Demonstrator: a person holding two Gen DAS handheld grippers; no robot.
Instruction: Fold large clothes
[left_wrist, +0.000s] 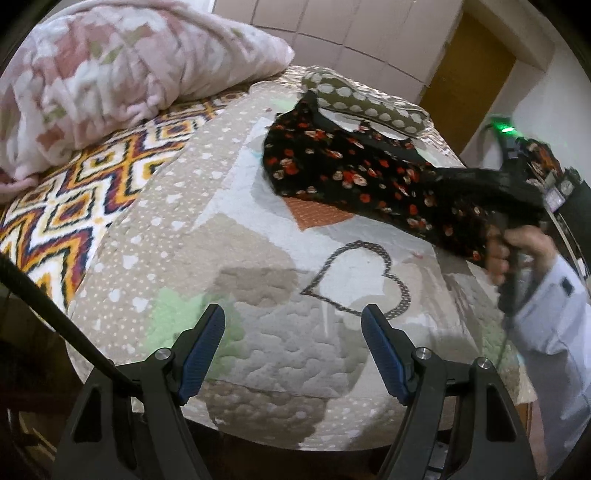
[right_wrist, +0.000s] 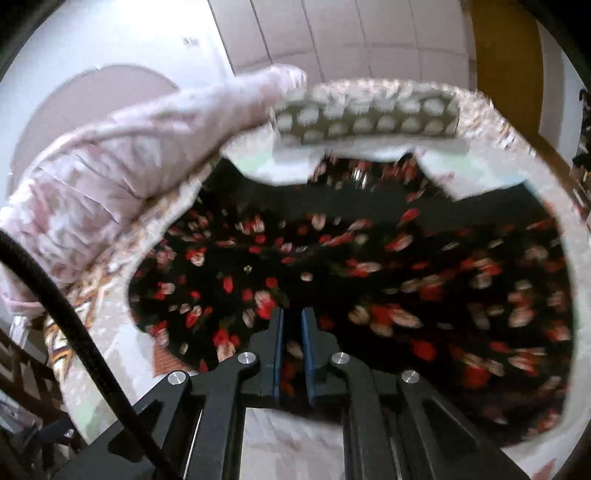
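Over the bed's near edge, seen from the left wrist, the left gripper (left_wrist: 293, 354) hangs open and empty above bare quilt (left_wrist: 258, 236), well apart from the black floral garment (left_wrist: 332, 166), which stretches from mid-bed toward a hand (left_wrist: 517, 247) at right. Pink blanket (left_wrist: 110, 66) crowds the far left. From the right wrist, the right gripper (right_wrist: 291, 332) is clamped on the garment's near edge; cloth spreads ahead to the spotted pillow (right_wrist: 369, 114).
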